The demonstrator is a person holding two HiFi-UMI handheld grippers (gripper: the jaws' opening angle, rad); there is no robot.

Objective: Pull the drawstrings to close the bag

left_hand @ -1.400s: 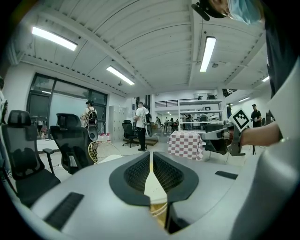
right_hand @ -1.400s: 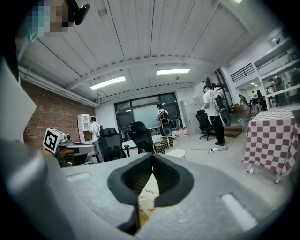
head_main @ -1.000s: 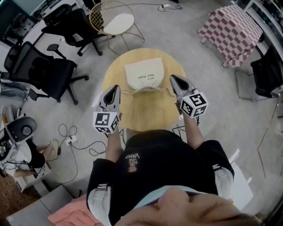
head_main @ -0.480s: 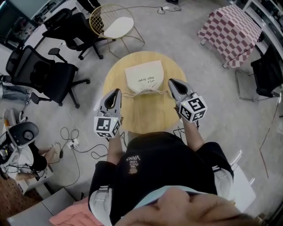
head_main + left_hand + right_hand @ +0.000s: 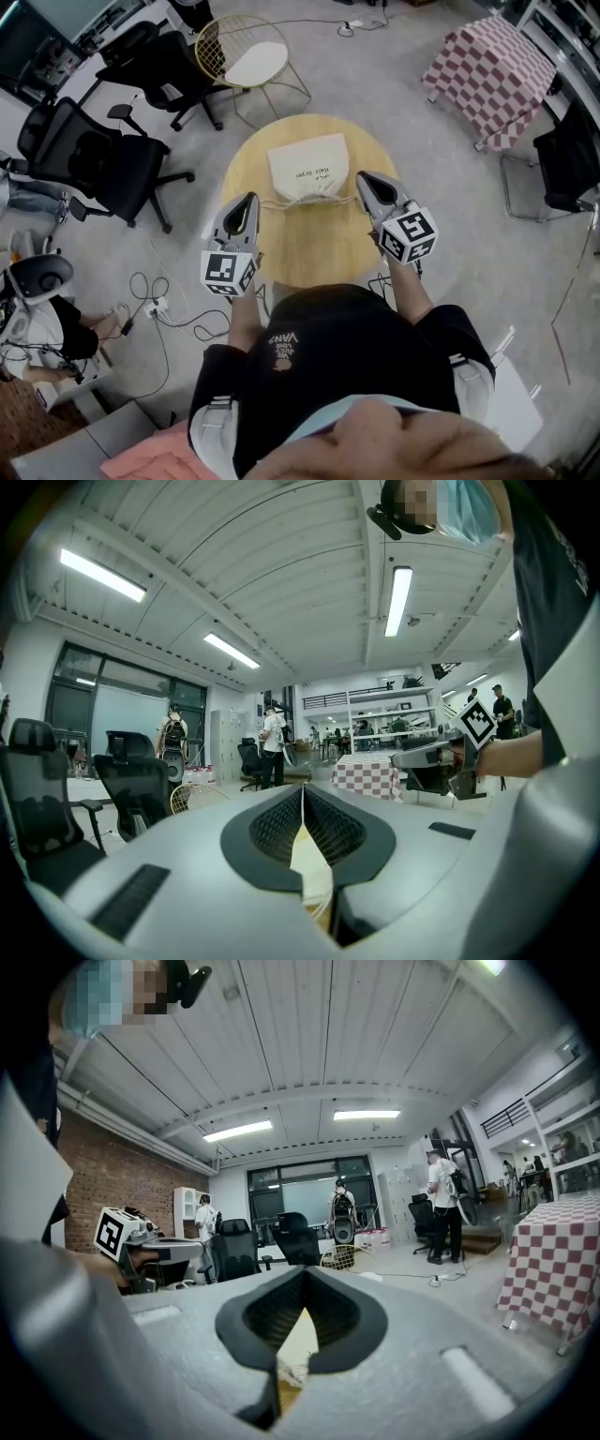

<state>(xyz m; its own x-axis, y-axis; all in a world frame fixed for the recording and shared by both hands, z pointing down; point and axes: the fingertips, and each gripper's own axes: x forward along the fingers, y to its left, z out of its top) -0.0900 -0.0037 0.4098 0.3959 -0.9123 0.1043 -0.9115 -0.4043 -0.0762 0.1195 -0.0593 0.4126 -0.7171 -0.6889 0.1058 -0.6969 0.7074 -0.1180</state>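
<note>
**A:** Your bag (image 5: 307,165) lies at the far middle of the round worktop (image 5: 309,246) with its mouth turned toward you. That is why you stand square behind it: one cord runs out sideways to each hand.

**B:** Your left tongs (image 5: 248,200) are closed on the left drawstring (image 5: 270,202). Your right tongs (image 5: 362,180) are pinched tight on the right drawstring (image 5: 348,194). You hold both roughly level and low over the worktop, so the pull runs along the bag's hem, not upward.

**A:** You have them on opposite sides of the mouth. My guess is that equal outward pulls cancel, so the bag sits where it is instead of sliding.

**B:** To me the mouth already looks well gathered. Whether a small opening is left, you cannot settle from the head view.

**A:** Mind the thin cords, since a jerk could slip them from the pads. Draw left and right evenly.
</note>
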